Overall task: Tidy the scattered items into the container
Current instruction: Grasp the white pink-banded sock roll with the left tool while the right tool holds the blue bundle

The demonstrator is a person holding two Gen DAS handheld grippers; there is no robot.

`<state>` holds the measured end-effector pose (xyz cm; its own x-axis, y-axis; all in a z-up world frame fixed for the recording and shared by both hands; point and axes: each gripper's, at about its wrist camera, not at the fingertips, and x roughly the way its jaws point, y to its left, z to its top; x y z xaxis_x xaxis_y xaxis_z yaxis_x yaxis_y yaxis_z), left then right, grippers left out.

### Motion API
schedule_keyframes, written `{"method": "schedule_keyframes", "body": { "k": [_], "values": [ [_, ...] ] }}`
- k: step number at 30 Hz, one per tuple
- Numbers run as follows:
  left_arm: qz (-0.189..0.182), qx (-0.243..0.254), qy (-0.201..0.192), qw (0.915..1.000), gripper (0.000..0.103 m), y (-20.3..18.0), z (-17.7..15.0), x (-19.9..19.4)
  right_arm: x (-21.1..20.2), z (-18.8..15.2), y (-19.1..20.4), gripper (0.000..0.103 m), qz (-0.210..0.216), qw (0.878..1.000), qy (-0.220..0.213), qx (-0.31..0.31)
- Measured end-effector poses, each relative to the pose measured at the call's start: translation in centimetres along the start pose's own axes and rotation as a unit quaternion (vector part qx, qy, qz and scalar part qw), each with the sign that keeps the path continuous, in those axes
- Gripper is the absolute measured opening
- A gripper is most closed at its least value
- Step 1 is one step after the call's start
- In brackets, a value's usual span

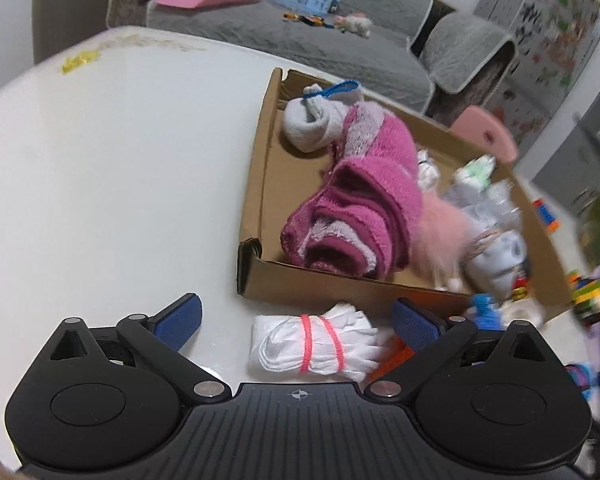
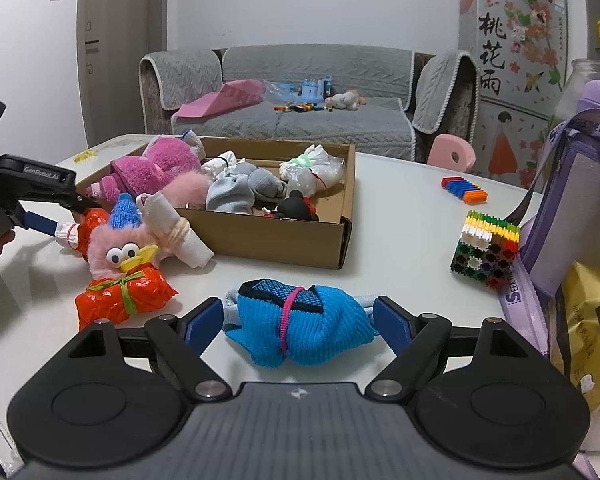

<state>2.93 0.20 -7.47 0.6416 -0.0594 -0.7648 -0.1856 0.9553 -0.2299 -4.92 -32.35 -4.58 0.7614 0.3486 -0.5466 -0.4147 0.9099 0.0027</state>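
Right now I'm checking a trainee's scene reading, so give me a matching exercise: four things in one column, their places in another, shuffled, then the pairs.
Things:
1. blue sock bundle
2. magenta towel
3. white sock bundle
4. multicoloured block cube

Places:
A. inside the cardboard box
B. between the right gripper fingers
C. on the table, right of the box in the right wrist view
D. between the left gripper fingers

Pairs: 1-B, 2-A, 3-D, 4-C
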Motion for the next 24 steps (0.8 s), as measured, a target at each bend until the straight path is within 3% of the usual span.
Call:
{"method": "schedule_keyframes", "body": {
  "k": [7,12,16,24],
  "values": [
    [0.1,0.085,-0.017,0.9913,0.103,-1.4,-1.5,0.8,0.5,-0.1,-0.5,0.08,0.006,1.0,0.014,0.011],
    [0.113,0.101,-0.032,0.9879,0.102,0.1,-2.5,-0.6,0.4,-0.3,-0.3,0.08,0.007,1.0,0.016,0.004],
    [0.105,0.113,-0.036,0.9874,0.088,1.0,-2.7,-1.8,0.4,-0.2,-0.4,0.08,0.005,1.0,0.013,0.005],
    [0.093,0.125,-0.045,0.9867,0.094,0.9,-2.3,-1.7,0.6,-0.5,-0.2,0.082,-0.004,1.0,0.012,-0.011]
  ]
}}
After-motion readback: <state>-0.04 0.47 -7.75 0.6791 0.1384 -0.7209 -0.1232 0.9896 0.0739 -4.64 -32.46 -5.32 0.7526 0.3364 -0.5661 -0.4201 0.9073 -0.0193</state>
